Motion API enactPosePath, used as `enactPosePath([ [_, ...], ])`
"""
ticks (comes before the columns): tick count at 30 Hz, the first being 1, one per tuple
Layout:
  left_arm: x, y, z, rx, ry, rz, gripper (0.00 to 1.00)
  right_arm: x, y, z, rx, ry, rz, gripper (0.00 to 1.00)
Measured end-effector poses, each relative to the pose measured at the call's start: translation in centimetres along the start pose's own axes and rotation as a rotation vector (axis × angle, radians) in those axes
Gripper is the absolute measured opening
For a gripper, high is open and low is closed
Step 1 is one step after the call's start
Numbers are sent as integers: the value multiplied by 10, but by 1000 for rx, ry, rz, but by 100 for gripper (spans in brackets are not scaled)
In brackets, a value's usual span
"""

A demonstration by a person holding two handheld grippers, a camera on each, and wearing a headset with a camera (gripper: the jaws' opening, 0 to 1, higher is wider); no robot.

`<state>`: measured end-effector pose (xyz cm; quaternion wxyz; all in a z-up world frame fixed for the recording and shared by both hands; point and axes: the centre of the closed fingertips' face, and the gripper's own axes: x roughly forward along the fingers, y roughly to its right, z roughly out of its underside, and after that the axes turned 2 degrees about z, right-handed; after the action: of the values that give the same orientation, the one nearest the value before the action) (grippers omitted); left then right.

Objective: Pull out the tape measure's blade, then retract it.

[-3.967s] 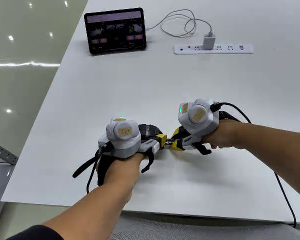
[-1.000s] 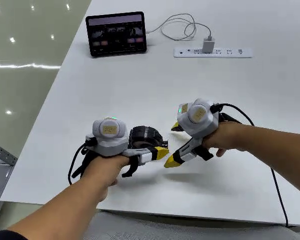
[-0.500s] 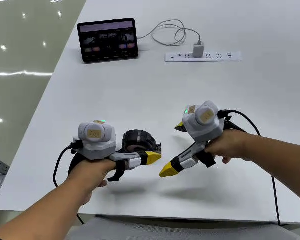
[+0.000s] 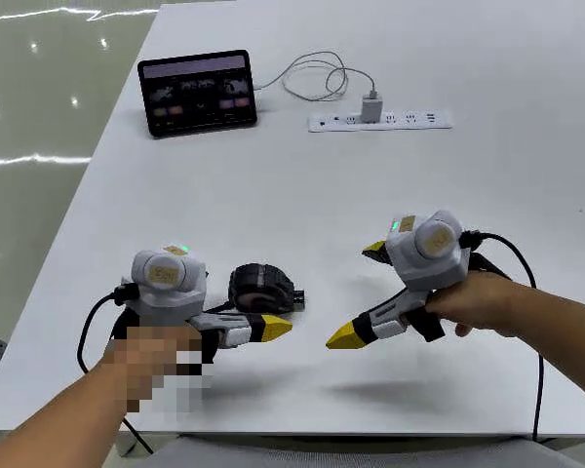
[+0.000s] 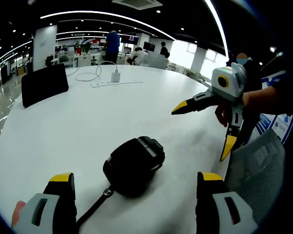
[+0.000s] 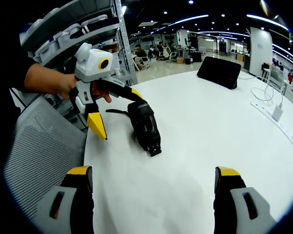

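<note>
- Tape measure (image 4: pixel 261 289) lies on the tabletop (image 4: pixel 390 175), in the gap between the fingers (image 5: pixel 62 181) of the left gripper (image 5: pixel 136 179). They stand wide and hold nothing, and no contact is visible.
- Its long axis runs out along those fingers, with the strap (image 5: pixel 95 207) trailing back toward the left gripper and the hook (image 6: pixel 155 152) at the far end.
- That hook end faces the right gripper (image 4: pixel 358 292), which hangs well apart above the tabletop, its fingers (image 6: pixel 80 173) wide and empty.
- No blade shows drawn out.
- Judging by this, the left is nearer and suited to pinning the body. The right would have to close in on the hook.

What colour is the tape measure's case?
Black; the tape measure shows best in the left gripper view.
</note>
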<state>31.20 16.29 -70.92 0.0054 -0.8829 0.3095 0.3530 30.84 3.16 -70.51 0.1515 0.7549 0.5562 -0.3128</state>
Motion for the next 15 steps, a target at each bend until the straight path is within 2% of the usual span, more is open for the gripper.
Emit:
enactPosePath([
  [7,-14,-9,-2,-14,28,-19,100,-17,8,10,18,15,50,100],
  [10,-19,-14,2,-22,24,-37,100,-24,11,14,26,24,67,100],
  [15,-23,-19,10,-31,13,-38,100,-38,18,22,56,43,105,99],
])
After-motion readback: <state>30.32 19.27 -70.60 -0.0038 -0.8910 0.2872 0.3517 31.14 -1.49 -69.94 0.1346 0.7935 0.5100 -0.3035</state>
